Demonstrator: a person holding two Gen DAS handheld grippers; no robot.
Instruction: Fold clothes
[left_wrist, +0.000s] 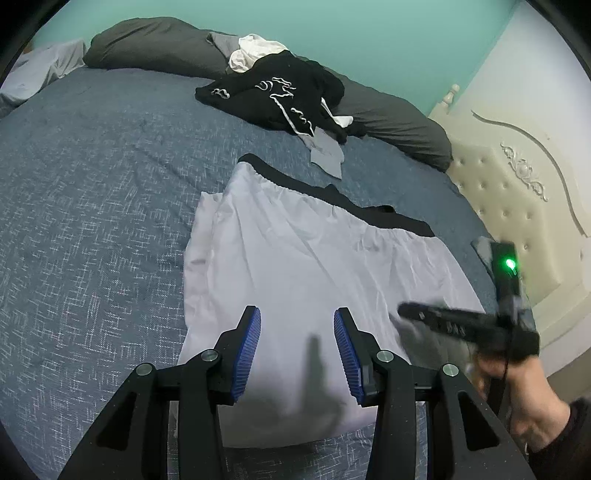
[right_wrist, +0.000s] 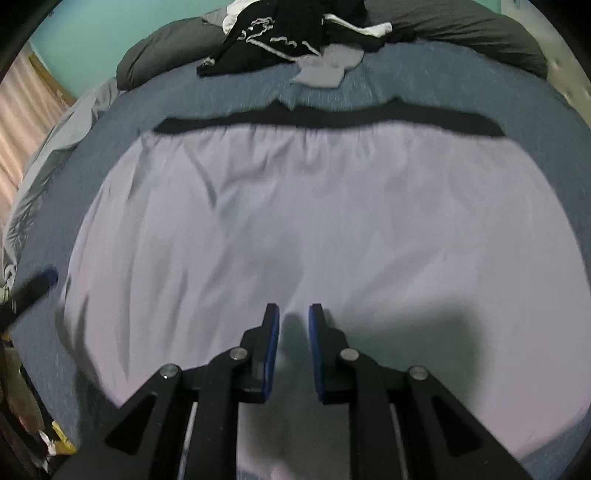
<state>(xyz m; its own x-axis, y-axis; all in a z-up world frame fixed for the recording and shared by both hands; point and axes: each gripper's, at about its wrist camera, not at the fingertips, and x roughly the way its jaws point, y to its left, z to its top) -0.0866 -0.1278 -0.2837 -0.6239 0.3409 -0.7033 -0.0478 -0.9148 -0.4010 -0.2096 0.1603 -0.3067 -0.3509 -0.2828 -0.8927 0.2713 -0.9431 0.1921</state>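
A pale lilac garment (left_wrist: 303, 251) (right_wrist: 314, 206) with a black waistband (left_wrist: 332, 192) (right_wrist: 332, 118) lies spread flat on the blue bedspread (left_wrist: 92, 184). My left gripper (left_wrist: 297, 312) hovers over its near edge, open, with nothing between the blue pads (left_wrist: 247, 354). My right gripper (right_wrist: 293, 306) hangs above the middle of the garment's near part. Its pads stand a narrow gap apart with only cloth showing below. In the left wrist view it appears blurred at the right (left_wrist: 406, 312), held in a hand (left_wrist: 517, 391).
A heap of black and white clothes (left_wrist: 280, 96) (right_wrist: 280, 33) and a small grey piece (left_wrist: 327, 153) (right_wrist: 325, 70) lie beyond the waistband. Dark grey bedding (left_wrist: 155, 44) lines the far edge. A cream tufted headboard (left_wrist: 517, 192) stands on the right. Curtain (right_wrist: 22, 110) and floor clutter (right_wrist: 55, 443) sit left.
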